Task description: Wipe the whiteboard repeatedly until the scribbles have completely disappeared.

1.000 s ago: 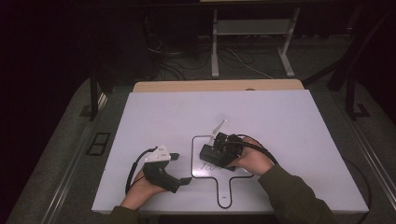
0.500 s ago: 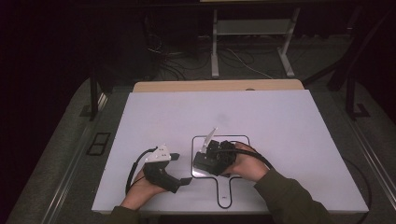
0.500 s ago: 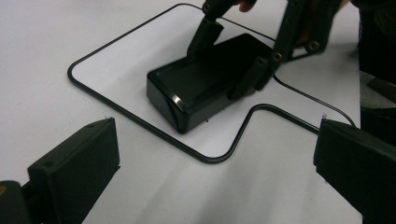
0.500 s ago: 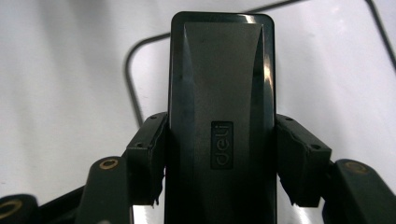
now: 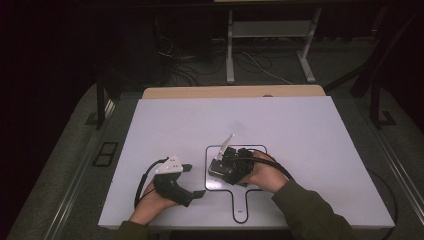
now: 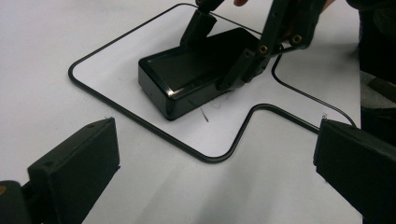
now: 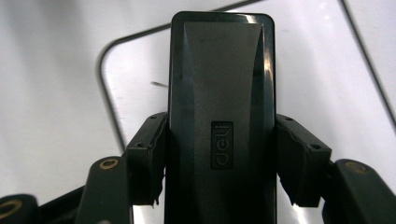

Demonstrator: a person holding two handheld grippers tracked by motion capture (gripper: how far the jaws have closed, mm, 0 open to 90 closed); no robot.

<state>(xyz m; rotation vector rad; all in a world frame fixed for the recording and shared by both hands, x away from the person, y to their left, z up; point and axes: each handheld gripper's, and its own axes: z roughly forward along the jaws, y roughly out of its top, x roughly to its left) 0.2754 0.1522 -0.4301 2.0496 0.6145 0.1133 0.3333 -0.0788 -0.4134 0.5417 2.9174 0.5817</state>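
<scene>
Right gripper view: R gripper (image 7: 219, 158) clamped on black box (image 7: 222, 93), one jaw on each long side.

Box is a flat black case w/ "deli" embossed on top, sitting between R jaws, resting on white table (image 5: 300, 130) inside black outline (image 6: 116, 112). In left gripper view, L gripper (image 6: 215, 172) jaws stand wide apart, nothing between them; box lies ahead of L gripper, apart from it. High view: L gripper (image 5: 192, 181) just beside R gripper (image 5: 220, 167), near table's front edge.
</scene>
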